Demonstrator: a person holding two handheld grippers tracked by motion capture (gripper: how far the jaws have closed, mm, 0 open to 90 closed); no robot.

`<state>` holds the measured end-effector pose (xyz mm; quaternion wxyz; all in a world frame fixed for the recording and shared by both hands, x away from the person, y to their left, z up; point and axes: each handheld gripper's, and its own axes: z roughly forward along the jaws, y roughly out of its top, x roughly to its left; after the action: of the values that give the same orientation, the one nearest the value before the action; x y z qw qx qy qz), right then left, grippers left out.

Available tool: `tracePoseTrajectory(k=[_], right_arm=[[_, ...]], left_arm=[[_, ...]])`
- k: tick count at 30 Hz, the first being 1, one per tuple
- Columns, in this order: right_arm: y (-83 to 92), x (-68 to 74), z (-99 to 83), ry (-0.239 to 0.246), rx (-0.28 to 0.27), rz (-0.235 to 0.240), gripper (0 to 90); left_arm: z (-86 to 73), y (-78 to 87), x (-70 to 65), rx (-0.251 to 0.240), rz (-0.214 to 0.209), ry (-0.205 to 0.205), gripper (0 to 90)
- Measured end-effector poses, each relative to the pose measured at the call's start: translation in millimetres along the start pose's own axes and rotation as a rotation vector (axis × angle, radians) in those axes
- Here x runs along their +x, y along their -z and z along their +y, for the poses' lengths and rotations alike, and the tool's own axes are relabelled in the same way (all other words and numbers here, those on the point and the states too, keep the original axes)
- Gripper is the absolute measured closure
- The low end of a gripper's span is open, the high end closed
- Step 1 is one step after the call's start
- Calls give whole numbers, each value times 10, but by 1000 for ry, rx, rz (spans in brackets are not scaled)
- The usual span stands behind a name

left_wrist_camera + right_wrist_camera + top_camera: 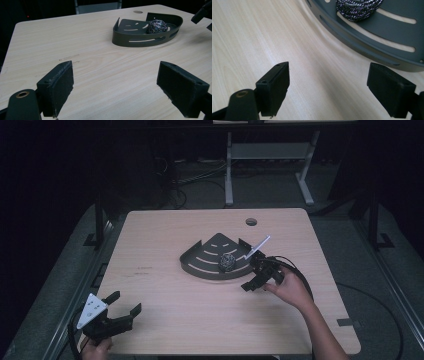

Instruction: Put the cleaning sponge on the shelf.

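A dark fan-shaped slotted tray lies mid-table, and a metal scouring ball rests inside it near the curved rim. The left gripper view has the tray and ball far off. In the right gripper view the ball sits just past the tray's curved wall. My right gripper hovers at the tray's right front edge, open, with bare table between its jaws. My left gripper stays at the table's front left corner, open and empty.
The wooden table has a round cable hole at the back right. A cable trails from the right gripper over the person's hand. A white stand is on the dark floor behind the table.
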<state>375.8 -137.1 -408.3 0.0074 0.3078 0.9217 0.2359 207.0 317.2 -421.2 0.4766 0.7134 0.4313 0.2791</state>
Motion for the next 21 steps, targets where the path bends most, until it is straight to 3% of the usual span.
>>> tracePoseTrajectory(k=[21], right_arm=[[22,44,-311,-12,-12,-12,178]], left_arm=[[6,-11,-26,5,-3,-15,132]])
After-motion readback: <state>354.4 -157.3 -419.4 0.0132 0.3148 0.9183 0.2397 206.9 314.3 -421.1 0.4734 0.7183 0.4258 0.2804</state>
